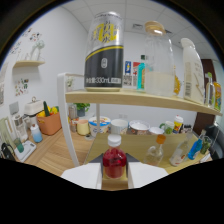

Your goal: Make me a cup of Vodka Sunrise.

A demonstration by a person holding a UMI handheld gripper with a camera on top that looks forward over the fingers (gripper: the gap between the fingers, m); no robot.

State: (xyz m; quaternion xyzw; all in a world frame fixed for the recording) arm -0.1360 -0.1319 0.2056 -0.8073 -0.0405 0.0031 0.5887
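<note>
Red syrup bottle (114,161) clamped between my gripper (114,176) fingers; its grip sits low, so tilting risks slipping or striking the shelf (145,100) above.

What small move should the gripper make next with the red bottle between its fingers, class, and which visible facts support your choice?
Probably carry the small red bottle clear of the rack and toward wherever the drink gets mixed. The gripper seems shut on its lower body, and its white cap is on. Move gently: a wooden shelf with a black can and a tall jar sits just above and beyond.
</note>
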